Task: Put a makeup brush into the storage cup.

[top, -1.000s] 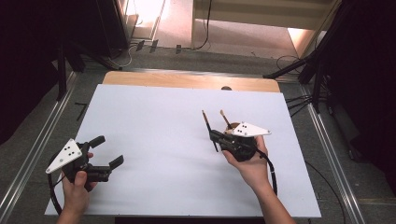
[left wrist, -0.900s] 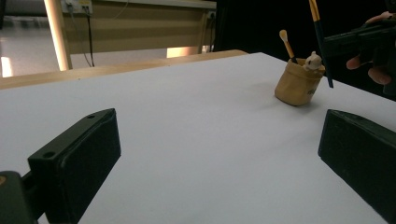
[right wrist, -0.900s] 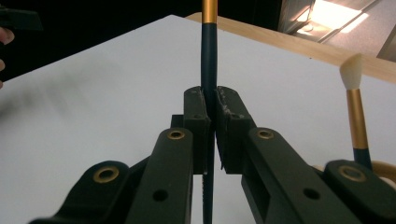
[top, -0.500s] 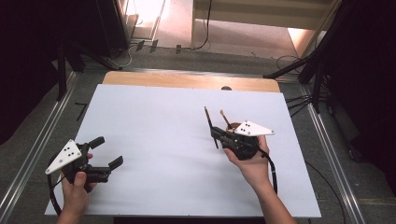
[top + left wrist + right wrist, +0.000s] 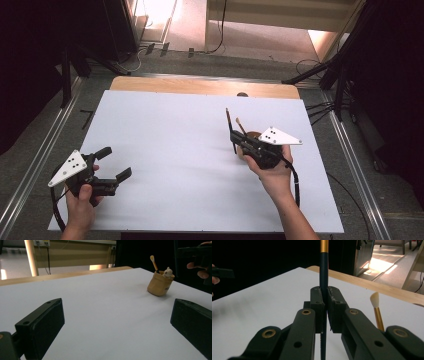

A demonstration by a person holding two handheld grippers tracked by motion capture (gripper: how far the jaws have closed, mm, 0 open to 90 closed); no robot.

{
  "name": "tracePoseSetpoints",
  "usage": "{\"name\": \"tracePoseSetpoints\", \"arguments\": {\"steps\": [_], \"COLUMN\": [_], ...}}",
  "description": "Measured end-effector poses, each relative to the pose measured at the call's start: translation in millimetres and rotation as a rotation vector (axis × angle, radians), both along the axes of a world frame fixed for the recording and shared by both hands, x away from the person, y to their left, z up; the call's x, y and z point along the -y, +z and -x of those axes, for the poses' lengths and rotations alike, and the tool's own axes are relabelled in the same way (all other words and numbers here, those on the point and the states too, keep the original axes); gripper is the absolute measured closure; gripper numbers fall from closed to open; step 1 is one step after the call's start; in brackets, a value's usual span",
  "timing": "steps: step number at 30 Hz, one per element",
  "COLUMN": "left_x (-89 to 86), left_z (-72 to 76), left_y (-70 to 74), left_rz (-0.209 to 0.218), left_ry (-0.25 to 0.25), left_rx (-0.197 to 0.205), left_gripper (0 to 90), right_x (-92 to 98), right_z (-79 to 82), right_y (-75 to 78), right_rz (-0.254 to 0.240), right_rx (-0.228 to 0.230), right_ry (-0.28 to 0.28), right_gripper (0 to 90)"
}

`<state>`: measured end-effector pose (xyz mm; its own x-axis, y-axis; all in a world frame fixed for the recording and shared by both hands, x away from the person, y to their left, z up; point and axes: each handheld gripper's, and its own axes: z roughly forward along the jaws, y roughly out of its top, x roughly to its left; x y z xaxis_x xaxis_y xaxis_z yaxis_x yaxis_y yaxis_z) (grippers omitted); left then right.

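Dim room beyond, lit floor strip at far side. White tabletop [image 5: 165, 150] with bare wooden edge [image 5: 200, 86] at the back. Left gripper [image 5: 114, 164] low at near-left corner, jaws spread wide, nothing between them, resting idle. Right gripper [image 5: 233, 136] at right-centre, jaws pressed together on dark-handled brush [image 5: 323, 277], shaft upright, gold ferrule above the pads. Small tan holder pot [image 5: 160, 283] just beside and partly behind right gripper, on the tabletop; one pale-tipped gold-handled brush [image 5: 376, 308] standing in it, small figurine [image 5: 168, 272] at the rim. Judging: one brush lifted clear of the pot or about to go in, cannot tell which; second brush untouched in pot. Work roughly midway.
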<state>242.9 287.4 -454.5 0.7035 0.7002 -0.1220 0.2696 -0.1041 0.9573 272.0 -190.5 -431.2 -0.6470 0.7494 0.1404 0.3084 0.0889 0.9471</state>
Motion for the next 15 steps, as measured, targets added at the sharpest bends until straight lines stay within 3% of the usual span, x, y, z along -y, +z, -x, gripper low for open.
{"name": "tracePoseSetpoints", "arguments": {"steps": [15], "left_x": [0.4], "left_z": [-0.2], "left_y": [-0.2], "left_rz": [-0.001], "left_ry": [-0.004], "left_rx": [0.002], "left_gripper": [0.0], "right_x": [14.1], "right_z": [-2.1], "right_y": [2.5], "right_rz": [-0.047], "right_rx": [0.050], "right_ry": [-0.046], "right_gripper": [84.4]}}
